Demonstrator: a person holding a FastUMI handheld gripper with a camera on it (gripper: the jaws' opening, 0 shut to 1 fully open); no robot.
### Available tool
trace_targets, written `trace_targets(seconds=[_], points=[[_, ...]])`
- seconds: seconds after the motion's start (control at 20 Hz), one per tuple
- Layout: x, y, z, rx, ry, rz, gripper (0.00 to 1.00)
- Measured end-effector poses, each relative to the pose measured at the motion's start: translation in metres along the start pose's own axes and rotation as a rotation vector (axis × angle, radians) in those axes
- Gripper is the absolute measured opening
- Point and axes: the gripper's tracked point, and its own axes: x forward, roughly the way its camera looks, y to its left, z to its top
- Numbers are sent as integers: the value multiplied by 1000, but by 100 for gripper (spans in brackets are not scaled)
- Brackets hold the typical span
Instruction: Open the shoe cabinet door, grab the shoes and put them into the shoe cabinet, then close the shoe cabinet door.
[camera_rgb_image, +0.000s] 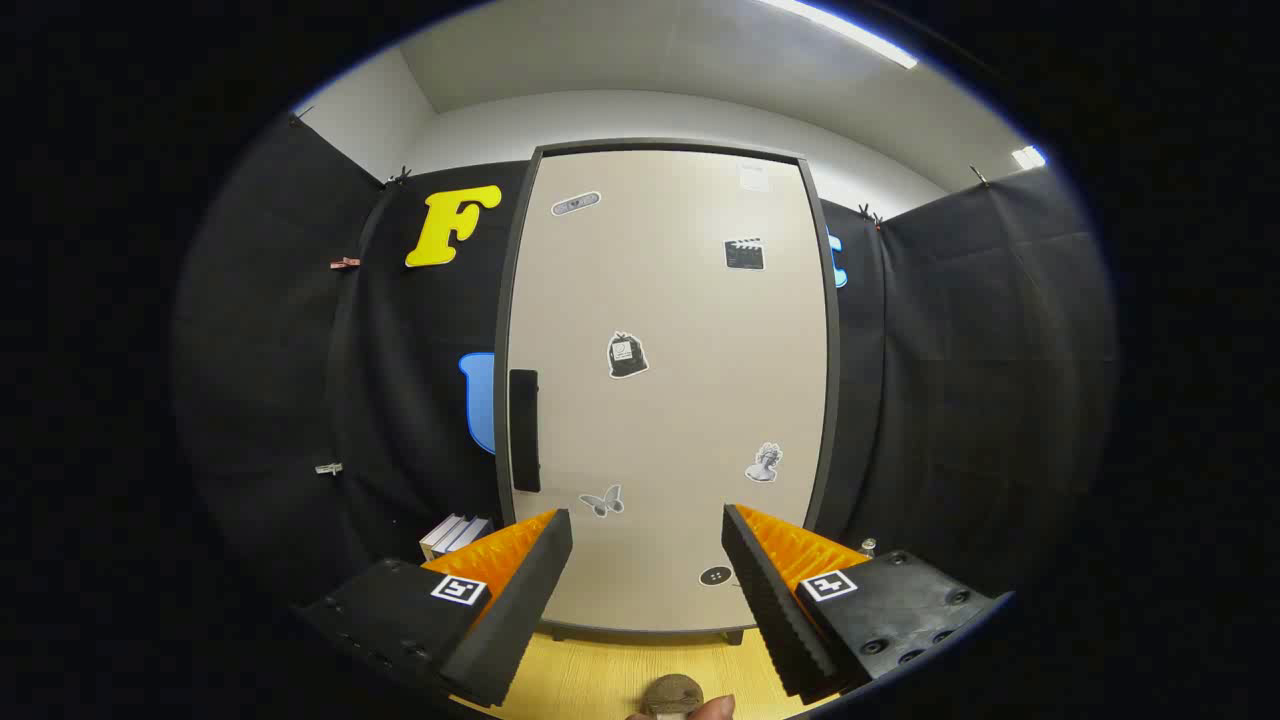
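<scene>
I hold my claw (647, 530) level and square to the shoe cabinet door (668, 390), its fingers spread wide with nothing between them, because the first job is the door and I want room to take its handle. The door is shut, flush in its dark frame, and fills the space beyond my fingertips. The dark handle (524, 428) stands upright along the door's left edge, which tells me the hinges are on the right and the door should swing out from the left side; it sits above and a little left of my left finger, so I judge I must shift left and rise before closing on it. The cabinet stands on the wooden table (600, 680), close against the black cloth wall. A few stickers dot the door (a butterfly (603, 500) just ahead of my left fingertip). Below my fingers a rounded brownish thing (672, 690) peeks in; it may be a shoe, but I cannot tell. White books (455, 533) lie left of the cabinet.
</scene>
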Motion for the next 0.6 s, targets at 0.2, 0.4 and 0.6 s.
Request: trace_targets(seconds=[0.2,0.4,0.6], points=[[0,-1,1,-1,-1,-2,98],[0,-1,1,2,-2,-3,98],[0,-2,1,7,0,-4,98]])
